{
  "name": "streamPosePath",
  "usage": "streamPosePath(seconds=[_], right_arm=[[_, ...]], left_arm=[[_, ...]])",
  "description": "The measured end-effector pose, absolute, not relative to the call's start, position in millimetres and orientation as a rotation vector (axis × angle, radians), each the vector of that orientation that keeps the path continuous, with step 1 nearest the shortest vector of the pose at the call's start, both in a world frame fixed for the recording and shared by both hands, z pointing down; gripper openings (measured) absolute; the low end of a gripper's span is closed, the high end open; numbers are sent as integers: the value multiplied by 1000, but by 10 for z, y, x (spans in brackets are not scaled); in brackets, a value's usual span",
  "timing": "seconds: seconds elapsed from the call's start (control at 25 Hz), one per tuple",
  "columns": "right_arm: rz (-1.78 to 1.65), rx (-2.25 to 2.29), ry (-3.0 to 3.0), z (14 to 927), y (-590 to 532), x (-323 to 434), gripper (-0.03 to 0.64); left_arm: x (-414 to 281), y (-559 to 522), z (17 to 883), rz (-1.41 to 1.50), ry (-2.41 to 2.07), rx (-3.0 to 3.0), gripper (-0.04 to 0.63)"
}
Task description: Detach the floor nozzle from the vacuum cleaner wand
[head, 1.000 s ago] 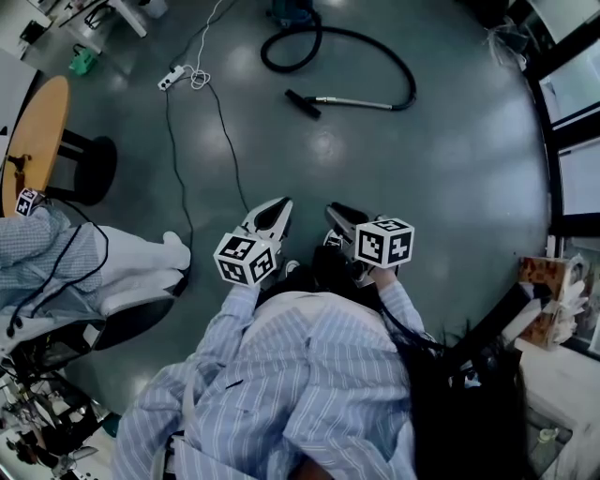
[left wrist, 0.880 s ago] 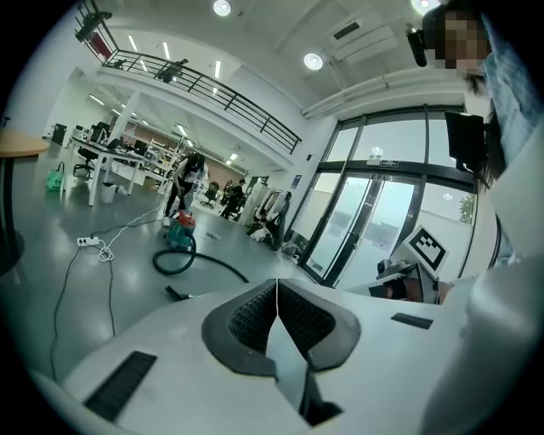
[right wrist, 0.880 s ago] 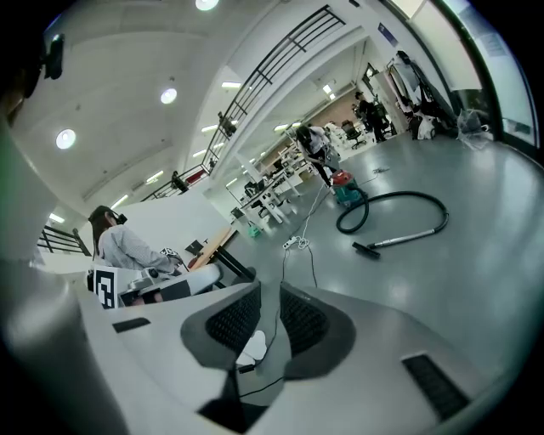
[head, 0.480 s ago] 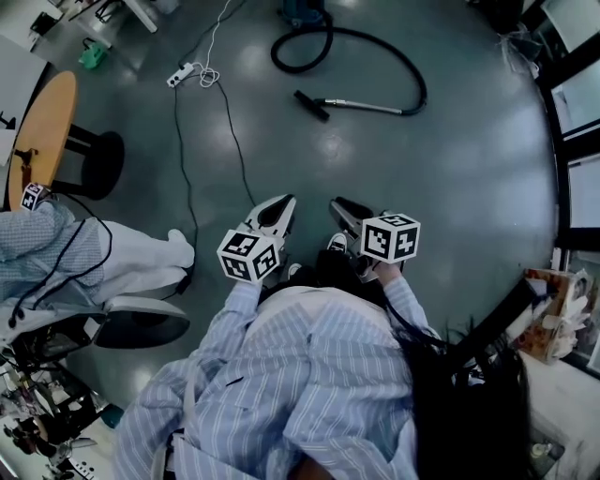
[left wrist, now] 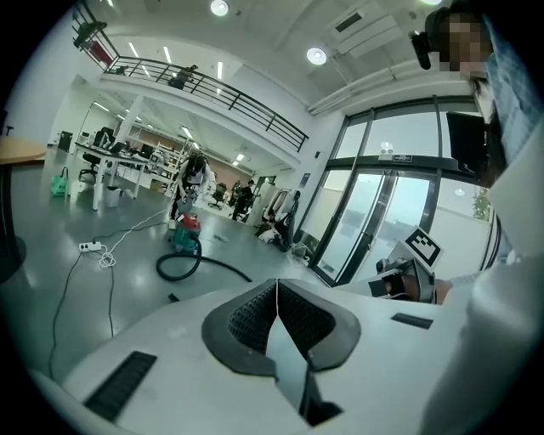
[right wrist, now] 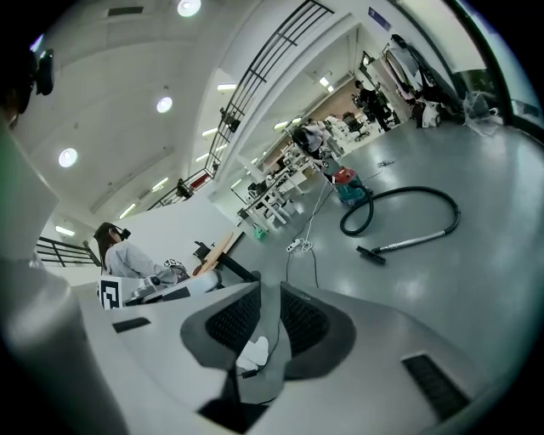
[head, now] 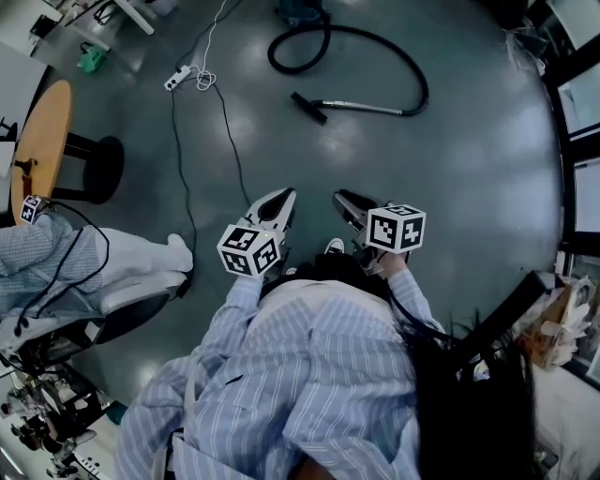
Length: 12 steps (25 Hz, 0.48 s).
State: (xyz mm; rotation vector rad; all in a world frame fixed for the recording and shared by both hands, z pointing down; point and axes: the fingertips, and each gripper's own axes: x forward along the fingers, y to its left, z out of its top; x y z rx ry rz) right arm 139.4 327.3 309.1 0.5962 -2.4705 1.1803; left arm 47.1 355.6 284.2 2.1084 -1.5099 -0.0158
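Two grippers: left gripper [left wrist: 277, 285] and right gripper [right wrist: 269, 290] held side by side, aimed across the grey floor [head: 450, 178].
Left claw: jaws pressed together, nothing between them.
Right claw: jaws a narrow gap apart, empty.
Floor nozzle [head: 307, 106]: lying on the floor, joined to the metal wand [head: 361, 106], well apart from both grippers.
Hose [head: 409, 62]: curves from the wand to the teal canister [head: 298, 9].
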Motion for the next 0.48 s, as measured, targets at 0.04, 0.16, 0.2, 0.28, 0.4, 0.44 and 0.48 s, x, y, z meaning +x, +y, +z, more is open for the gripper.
streamPosePath(seconds=[0.04,0.16,0.2,0.28,0.4,0.44,0.48], right_arm=[[1182,587,-2467,3116,3226,1418,75],[1183,569,-2460,3182,3087,1534,75],[1187,570,-2457,3202,3040,1586,75],[1206,583,-2446,3234,2959,1693,75],[1252,608,-2435,3241,2893,1794,75],[1267,615,-2436,3241,2872,1798,75],[1282,619,-2435,3249,2851,1790,75]], left_arm=[[491,3491,2858,-16,-1512,2107,6],[586,3316,2905,-16,-1525,2100,6],[632,3272,2920,-14,-1526,2098,6],[727,3214,2933,1,-1520,2098,6],[795,3160,2891,37,-1509,2108,6],[784,3133,2876,47,-1508,2110,6],[761,3109,2870,56,-1508,2109,6]])
